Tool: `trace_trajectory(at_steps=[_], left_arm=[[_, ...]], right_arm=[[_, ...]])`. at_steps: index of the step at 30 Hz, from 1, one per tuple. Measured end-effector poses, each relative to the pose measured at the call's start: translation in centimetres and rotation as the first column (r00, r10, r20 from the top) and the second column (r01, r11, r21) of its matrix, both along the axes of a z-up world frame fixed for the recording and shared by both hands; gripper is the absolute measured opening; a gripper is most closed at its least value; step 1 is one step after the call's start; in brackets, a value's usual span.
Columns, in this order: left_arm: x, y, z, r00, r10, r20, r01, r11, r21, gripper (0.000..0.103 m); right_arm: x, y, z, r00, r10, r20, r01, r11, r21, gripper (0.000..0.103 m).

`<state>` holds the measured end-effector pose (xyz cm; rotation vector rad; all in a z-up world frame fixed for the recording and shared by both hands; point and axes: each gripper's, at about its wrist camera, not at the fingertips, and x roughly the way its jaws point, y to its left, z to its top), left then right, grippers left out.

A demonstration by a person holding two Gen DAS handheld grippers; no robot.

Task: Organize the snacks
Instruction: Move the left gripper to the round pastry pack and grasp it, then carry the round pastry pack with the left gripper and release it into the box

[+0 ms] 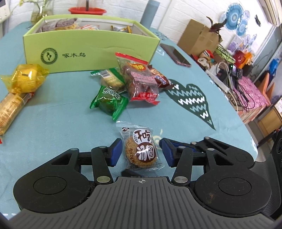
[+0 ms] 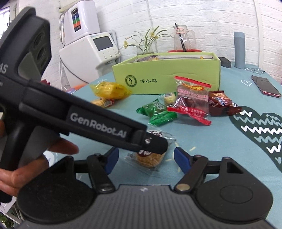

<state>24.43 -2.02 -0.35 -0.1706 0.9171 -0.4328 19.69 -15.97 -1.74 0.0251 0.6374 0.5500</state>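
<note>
Surface and room. A round surface under a teal cloth printed with a dark green heart stands before a white brick wall. Toward its far edge sits an open light-green box already holding several wrapped snacks; behind it are a red tray, a glass jug, a vase of flowers and a grey cylinder. A phone lies near the right edge. A white appliance stands off the left edge; cardboard boxes and cables crowd the room to the right.

Loose snacks. In front of the box lie a red-trimmed packet, a brown packet, two green packets and, toward the left edge, a yellow-wrapped snack beside a roll of biscuits.

Task object and claws. A clear-wrapped sesame cake lies flat near the near edge. The left claw brackets it — blue pads stand on either side, apart from the wrapper, so the claw is open and grips nothing. The right claw is likewise open, the same cake lying between its pads untouched — the left tool's black body crosses over it, held by a hand.
</note>
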Motion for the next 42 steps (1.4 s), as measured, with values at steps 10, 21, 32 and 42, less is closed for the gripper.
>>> trace_trajectory(at_steps=[10, 21, 32, 42], left_arm=[[0.5, 0.0, -0.7, 1.0, -0.002, -0.017, 0.002, 1.0, -0.002, 0.026], [0.5, -0.2, -1.0, 1.0, -0.016, -0.008, 0.016, 1.0, -0.011, 0.023], [0.8, 0.4, 2.2, 0.999, -0.003, 0.041, 0.005, 0.999, -0.052, 0.008], [12.5, -1.8, 10.6, 0.976, 0.024, 0.217, -0.016, 0.999, -0.036, 0.009]], right_arm=[[0.4, 0.2, -0.6, 1.0, -0.024, -0.01, 0.024, 1.0, -0.013, 0.075], [0.3, 0.4, -0.6, 0.999, -0.038, -0.004, 0.037, 0.999, -0.031, 0.073], [0.6, 0.2, 2.1, 0.997, -0.024, 0.078, 0.024, 1.0, 0.0, 0.061], [13.4, -0.8, 9.4, 0.97, -0.013, 0.242, 0.02, 1.0, -0.025, 0.063]])
